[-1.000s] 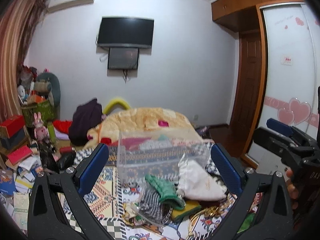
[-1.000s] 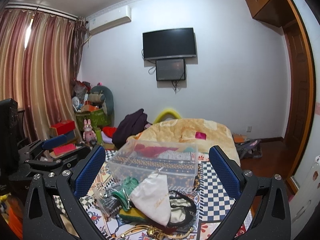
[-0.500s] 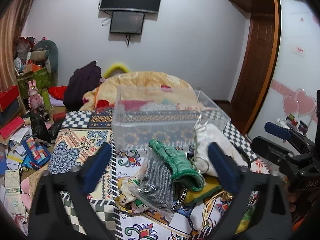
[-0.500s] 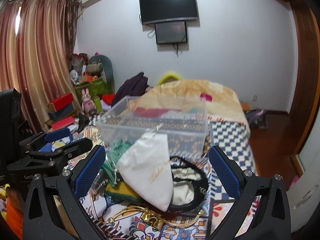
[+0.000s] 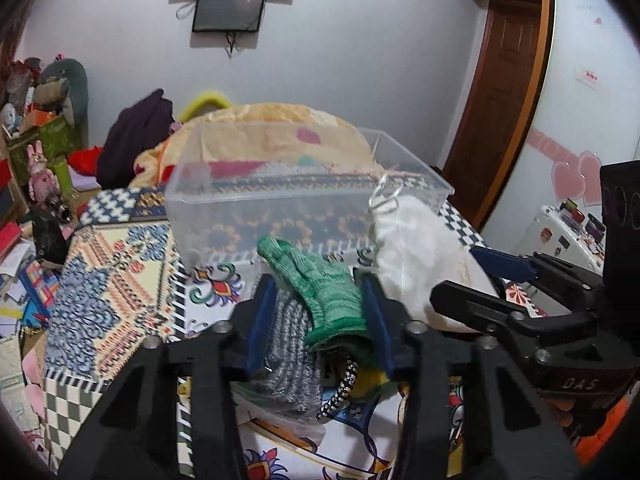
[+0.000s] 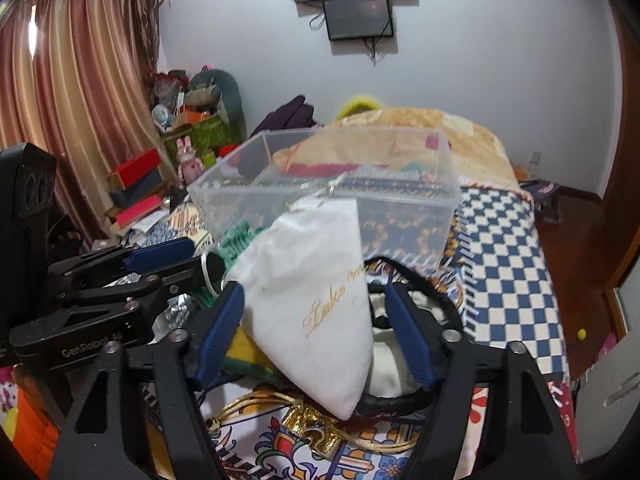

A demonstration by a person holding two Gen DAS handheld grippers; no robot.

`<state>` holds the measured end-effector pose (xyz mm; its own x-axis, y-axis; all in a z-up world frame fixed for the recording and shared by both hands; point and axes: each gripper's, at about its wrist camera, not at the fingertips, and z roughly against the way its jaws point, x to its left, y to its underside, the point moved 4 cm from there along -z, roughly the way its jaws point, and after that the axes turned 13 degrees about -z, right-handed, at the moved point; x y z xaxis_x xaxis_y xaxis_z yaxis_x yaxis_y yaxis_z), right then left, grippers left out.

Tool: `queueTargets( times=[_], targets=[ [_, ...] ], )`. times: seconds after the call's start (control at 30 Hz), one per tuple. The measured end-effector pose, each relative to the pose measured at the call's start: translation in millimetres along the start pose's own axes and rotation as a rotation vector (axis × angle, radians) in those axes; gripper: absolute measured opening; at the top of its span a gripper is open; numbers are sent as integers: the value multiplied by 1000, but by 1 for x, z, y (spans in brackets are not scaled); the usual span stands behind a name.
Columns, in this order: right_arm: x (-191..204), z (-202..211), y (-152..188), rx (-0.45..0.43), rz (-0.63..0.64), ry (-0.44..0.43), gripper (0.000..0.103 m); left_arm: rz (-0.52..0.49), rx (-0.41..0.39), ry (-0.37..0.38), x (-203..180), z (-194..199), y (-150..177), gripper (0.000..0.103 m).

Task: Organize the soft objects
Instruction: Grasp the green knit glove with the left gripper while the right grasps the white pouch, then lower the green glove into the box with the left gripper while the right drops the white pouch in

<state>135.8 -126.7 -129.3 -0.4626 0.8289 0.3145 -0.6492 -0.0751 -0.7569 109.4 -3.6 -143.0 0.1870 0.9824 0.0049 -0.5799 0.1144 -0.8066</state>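
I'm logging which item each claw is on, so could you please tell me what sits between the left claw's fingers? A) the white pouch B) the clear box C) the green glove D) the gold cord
C: in the left wrist view, the left claw has its blue fingers on either side of the green glove; the white pouch sits in the right claw.
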Motion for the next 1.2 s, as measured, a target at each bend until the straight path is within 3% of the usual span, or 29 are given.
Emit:
queueTargets(
  times=[0.37,0.47,0.93,1.03,1.2],
  targets=[
    [-1,-11,4,40,-37,-34,21,10,-1,15,3,-8,7,17],
    [1,-4,2,18,-32,-38,15,2,-13,2,0,-3,6,14],
    [10,41,-24,-130,-14,-48,13,0,-137,-27,8,42,-23,10],
    [6,51,-31,-173,-15,-10,13,-20,-164,-74,9,53,-30,10],
    [-6,60,-41,-207,-49,6,13,3,-196,-76,26,60,-44,9]
  ],
)
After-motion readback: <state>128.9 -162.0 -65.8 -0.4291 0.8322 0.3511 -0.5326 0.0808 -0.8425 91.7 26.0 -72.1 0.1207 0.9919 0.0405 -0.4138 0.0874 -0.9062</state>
